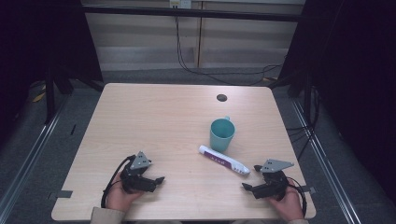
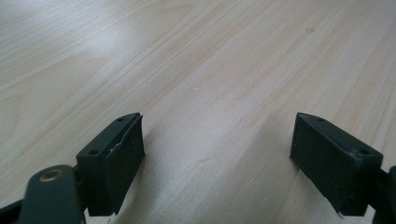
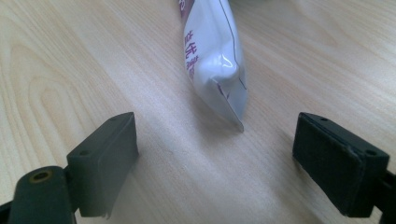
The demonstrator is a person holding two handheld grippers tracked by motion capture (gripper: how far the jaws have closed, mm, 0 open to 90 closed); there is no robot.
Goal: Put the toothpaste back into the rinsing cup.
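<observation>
The pale wood tabletop (image 1: pixel 154 121) carries two things toward its right half: a teal cup (image 1: pixel 222 134) standing upright, and a white tube with purple print (image 1: pixel 223 160) lying flat just in front of it, slanting from near the cup's base toward the right claw (image 1: pixel 252 178). A small dark grommet hole (image 1: pixel 222 97) sits farther back, well apart from both.

The left claw (image 1: pixel 158 179) rests low at the near left with its jaws spread wide and nothing between them; in the left gripper view there is bare wood ahead of it.

The right claw, near the right front corner, also stands wide apart and holds nothing. In the right gripper view the tube's flat crimped end (image 3: pixel 232 108) points straight at the gap between the jaws, a little right of centre, and just short of them.

The step in hand looks like taking up the tube with the right claw. To do it well, ease forward low over the wood until the jaws pass the thin crimp and straddle the fuller body, since the flat seal would likely slip or fold. Centre the tube first, then close gently so the soft wall does not squeeze out its contents, and lift level, clear of the cup.
</observation>
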